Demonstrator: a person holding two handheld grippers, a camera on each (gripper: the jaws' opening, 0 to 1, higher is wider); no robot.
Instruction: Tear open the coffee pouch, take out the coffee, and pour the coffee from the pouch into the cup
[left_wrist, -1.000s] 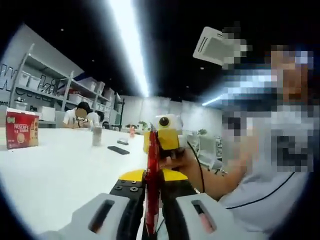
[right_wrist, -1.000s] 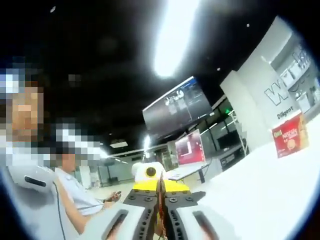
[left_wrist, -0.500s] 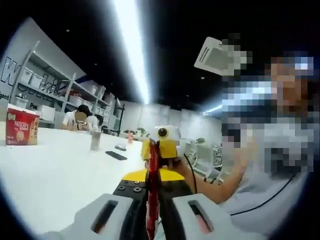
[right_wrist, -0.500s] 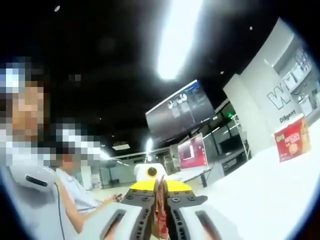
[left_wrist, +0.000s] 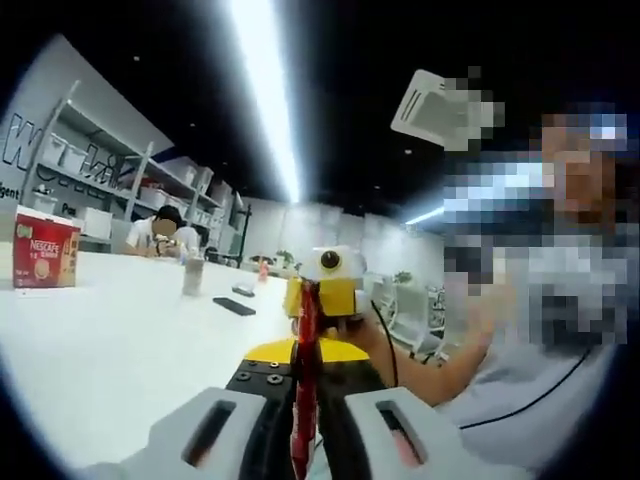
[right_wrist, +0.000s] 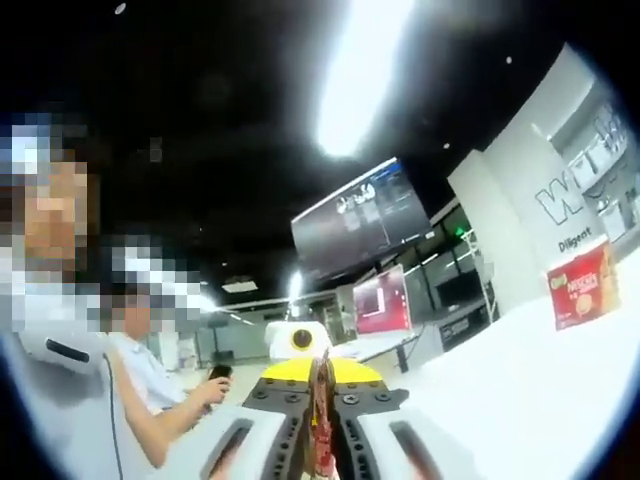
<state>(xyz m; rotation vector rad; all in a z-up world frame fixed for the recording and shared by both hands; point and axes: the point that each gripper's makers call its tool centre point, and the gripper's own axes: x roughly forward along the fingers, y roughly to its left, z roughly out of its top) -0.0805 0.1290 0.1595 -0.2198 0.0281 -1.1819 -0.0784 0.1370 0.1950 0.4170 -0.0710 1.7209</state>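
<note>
Two grippers, left gripper (left_wrist: 305, 430) and right gripper (right_wrist: 322, 440), both clamp the red coffee pouch (left_wrist: 306, 370) held edge-on between them above the white table (left_wrist: 110, 340); tear by twisting apart, grips firm.

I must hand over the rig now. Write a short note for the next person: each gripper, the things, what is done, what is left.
Left gripper: shut on the red coffee pouch, held edge-on above the white table.
Right gripper: shut on the same pouch from the opposite end; the two grippers face each other.
Red Nescafe box stands on the table, far side.
Done: pouch lifted and held at both ends.
I cannot tell if the tear has started.
Left: tear open, pour into the cup.
</note>
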